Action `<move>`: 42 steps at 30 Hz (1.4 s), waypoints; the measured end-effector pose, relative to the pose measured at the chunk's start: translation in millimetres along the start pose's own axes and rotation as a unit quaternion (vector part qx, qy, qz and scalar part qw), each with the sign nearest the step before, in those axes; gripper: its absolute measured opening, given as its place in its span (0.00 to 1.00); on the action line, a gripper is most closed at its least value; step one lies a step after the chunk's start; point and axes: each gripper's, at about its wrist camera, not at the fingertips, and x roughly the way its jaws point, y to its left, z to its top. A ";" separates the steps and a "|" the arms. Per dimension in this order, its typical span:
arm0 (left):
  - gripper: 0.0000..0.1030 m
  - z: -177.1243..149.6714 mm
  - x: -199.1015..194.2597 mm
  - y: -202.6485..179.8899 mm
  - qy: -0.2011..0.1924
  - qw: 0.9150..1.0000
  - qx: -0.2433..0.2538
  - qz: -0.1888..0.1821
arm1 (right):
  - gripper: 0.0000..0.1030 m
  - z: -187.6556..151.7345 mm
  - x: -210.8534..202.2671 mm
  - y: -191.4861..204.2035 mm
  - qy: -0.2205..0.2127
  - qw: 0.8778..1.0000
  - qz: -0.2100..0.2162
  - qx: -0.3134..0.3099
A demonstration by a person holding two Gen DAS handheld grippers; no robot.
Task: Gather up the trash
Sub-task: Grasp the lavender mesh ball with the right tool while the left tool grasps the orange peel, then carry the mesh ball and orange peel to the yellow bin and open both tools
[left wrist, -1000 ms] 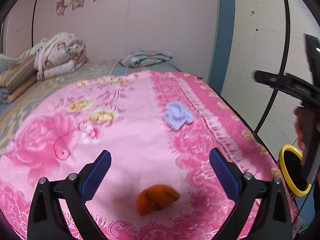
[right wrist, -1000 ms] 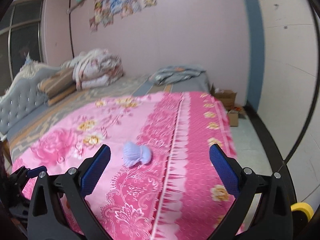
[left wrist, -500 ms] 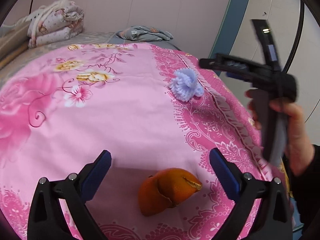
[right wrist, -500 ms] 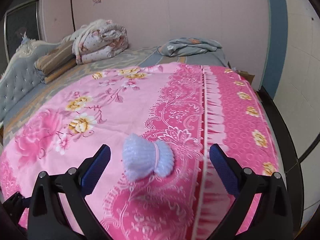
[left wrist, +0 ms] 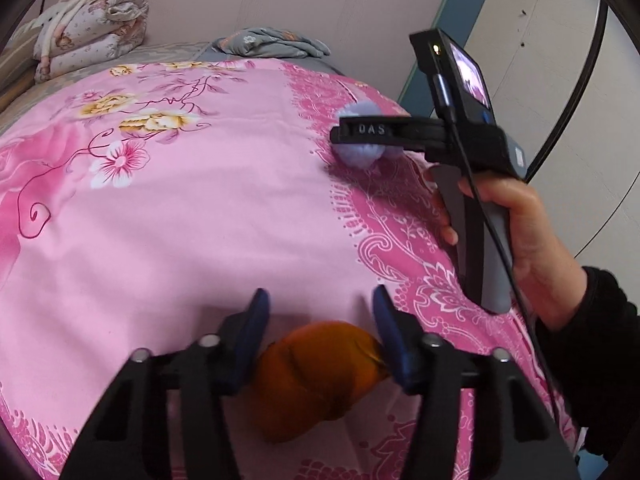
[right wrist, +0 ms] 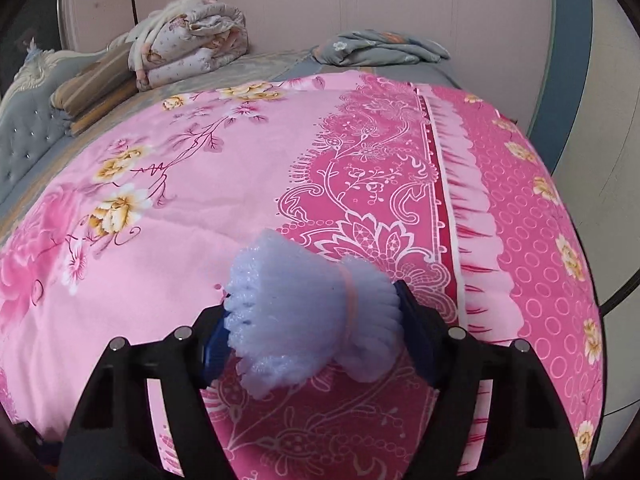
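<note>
- Left wrist view: the blue-padded fingers (left wrist: 256, 332) of the left gripper (left wrist: 320, 334) sit on either side of an orange peel (left wrist: 316, 376) that lies on the pink floral bedsheet (left wrist: 192, 220); both pads are right beside the peel, but whether they press on it cannot be told.
- The peel lies near the bottom of this view, close to the sheet's patterned border.
- Farther up the sheet, the right gripper (left wrist: 360, 136), held by the right hand (left wrist: 516, 232), reaches over a pale lilac foam fruit net (left wrist: 360, 154) that rests on the sheet's darker pink border.
- A folded quilt (left wrist: 88, 20) and a grey floral cloth (left wrist: 276, 42) lie at the far end of the bed by the wall.
- Right wrist view: the right gripper (right wrist: 316, 334) has its fingers (right wrist: 216, 344) clenched against both sides of the foam fruit net (right wrist: 308, 316), which fills the gap between them and bulges above it.
- A thin pink band pinches the net near its right end.
- The net is above the sheet (right wrist: 200, 200), at the edge of the ornate border.
- The quilt (right wrist: 188, 44) and grey cloth (right wrist: 380, 48) lie at the far end.
</note>
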 end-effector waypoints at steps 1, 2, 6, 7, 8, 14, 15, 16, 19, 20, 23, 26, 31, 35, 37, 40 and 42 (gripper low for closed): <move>0.44 -0.7 -0.5 -2.1 -0.002 1.000 0.005 0.000 | 0.65 -0.4 0.3 0.5 0.002 1.000 -0.002 -0.001; 0.42 -0.9 -1.4 -2.5 -0.004 1.000 0.006 -0.001 | 0.63 -0.6 -0.5 1.0 0.002 1.000 -0.004 -0.002; 0.38 0.1 -5.2 -1.8 -0.012 1.000 0.003 -0.004 | 0.58 0.2 -13.1 -0.6 -0.007 1.000 0.004 0.008; 0.38 0.5 -7.2 -1.6 -0.015 1.000 0.001 -0.002 | 0.57 0.4 -19.5 0.0 -0.013 1.000 0.003 0.007; 0.37 0.8 -8.3 -1.6 -0.018 1.000 0.000 0.001 | 0.57 0.6 -27.5 0.9 -0.019 1.000 0.004 0.004; 0.36 4.9 -26.6 -6.6 -0.044 0.999 0.002 0.013 | 0.57 -0.8 -78.8 0.4 -0.045 0.999 0.011 0.000; 0.36 5.5 -30.6 -8.4 -0.049 0.999 0.004 0.017 | 0.57 -2.0 -87.3 0.5 -0.048 0.999 0.011 0.001; 0.36 6.6 -35.2 -11.1 -0.054 0.998 0.007 0.020 | 0.57 -3.9 -98.0 -1.2 -0.053 0.999 0.011 0.003; 0.36 11.6 -53.6 -21.6 -0.074 0.997 0.009 0.024 | 0.57 -11.3 -130.3 -9.4 -0.065 0.998 0.008 0.017; 0.36 12.9 -59.6 -24.7 -0.081 0.996 0.011 0.026 | 0.57 -14.7 -143.0 -13.1 -0.070 0.997 0.007 0.022; 0.36 17.8 -81.3 -38.8 -0.109 0.993 0.017 0.040 | 0.57 -24.9 -179.9 -25.3 -0.088 0.995 0.005 0.037; 0.36 22.7 -102.5 -53.7 -0.128 0.991 0.017 0.037 | 0.57 -37.5 -217.9 -39.3 -0.108 0.993 -0.006 0.051; 0.36 27.4 -135.9 -83.0 -0.159 0.986 0.025 0.038 | 0.57 -59.1 -278.3 -63.5 -0.141 0.987 -0.020 0.070; 0.36 28.9 -161.8 -111.7 -0.183 0.982 0.037 0.027 | 0.57 -78.8 -325.7 -82.7 -0.172 0.981 -0.034 0.080; 0.36 28.9 -172.4 -126.3 -0.194 0.980 0.043 0.023 | 0.58 -89.2 -350.4 -92.7 -0.190 0.977 -0.040 0.089; 0.36 29.7 -187.9 -151.6 -0.209 0.976 0.055 0.011 | 0.58 -101.8 -379.7 -104.9 -0.208 0.972 -0.043 0.098; 0.36 29.7 -195.0 -165.0 -0.217 0.974 0.064 0.006 | 0.58 -110.9 -401.2 -115.2 -0.225 0.967 -0.051 0.105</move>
